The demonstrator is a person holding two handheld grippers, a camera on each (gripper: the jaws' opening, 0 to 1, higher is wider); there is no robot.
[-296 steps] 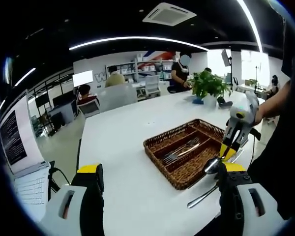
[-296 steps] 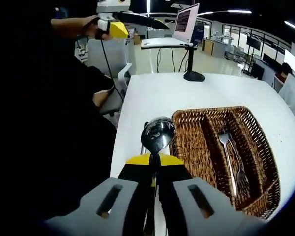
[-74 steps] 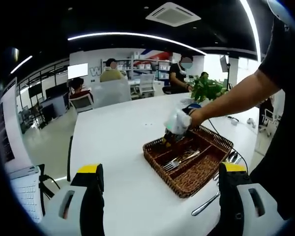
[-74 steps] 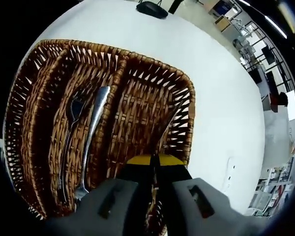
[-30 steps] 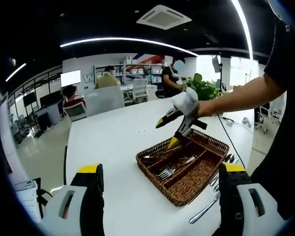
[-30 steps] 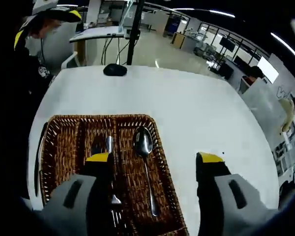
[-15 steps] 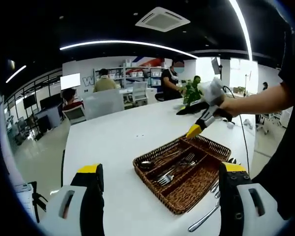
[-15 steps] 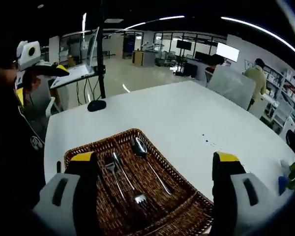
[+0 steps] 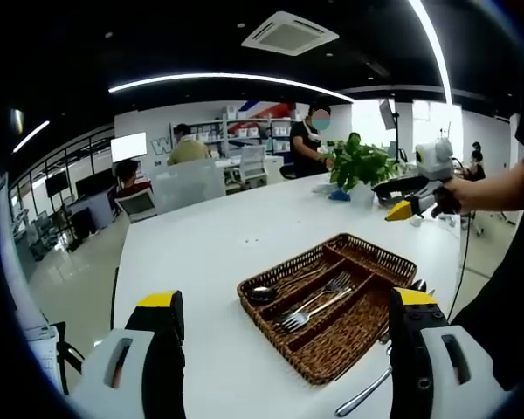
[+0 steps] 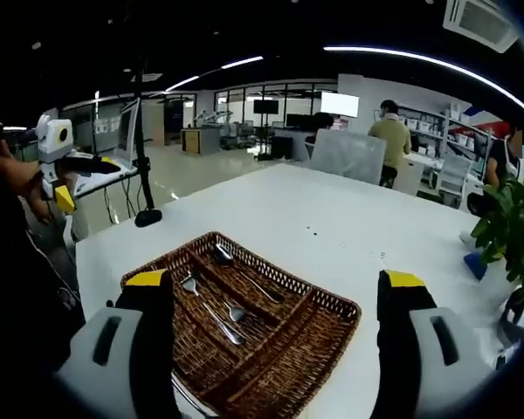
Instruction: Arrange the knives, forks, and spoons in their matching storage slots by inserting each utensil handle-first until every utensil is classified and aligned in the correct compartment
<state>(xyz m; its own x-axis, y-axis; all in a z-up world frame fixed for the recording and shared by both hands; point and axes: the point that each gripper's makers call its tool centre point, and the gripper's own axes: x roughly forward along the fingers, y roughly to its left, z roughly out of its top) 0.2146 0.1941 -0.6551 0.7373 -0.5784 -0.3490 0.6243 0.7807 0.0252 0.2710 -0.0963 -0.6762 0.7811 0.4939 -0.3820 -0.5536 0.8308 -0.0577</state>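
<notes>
Left gripper (image 9: 284, 327), jaws apart and empty, hangs near the table edge; loose steel utensils (image 9: 367, 393) lie on the white table (image 9: 201, 253) just beside the brown wicker cutlery tray (image 9: 367, 336). The steel spoon (image 9: 275, 290), newly released, rests in the far slot, forks (image 9: 314, 301) in the middle. Right gripper (image 9: 402, 209), now withdrawn beyond the tray, is spread wide and free to fetch the next piece.
</notes>
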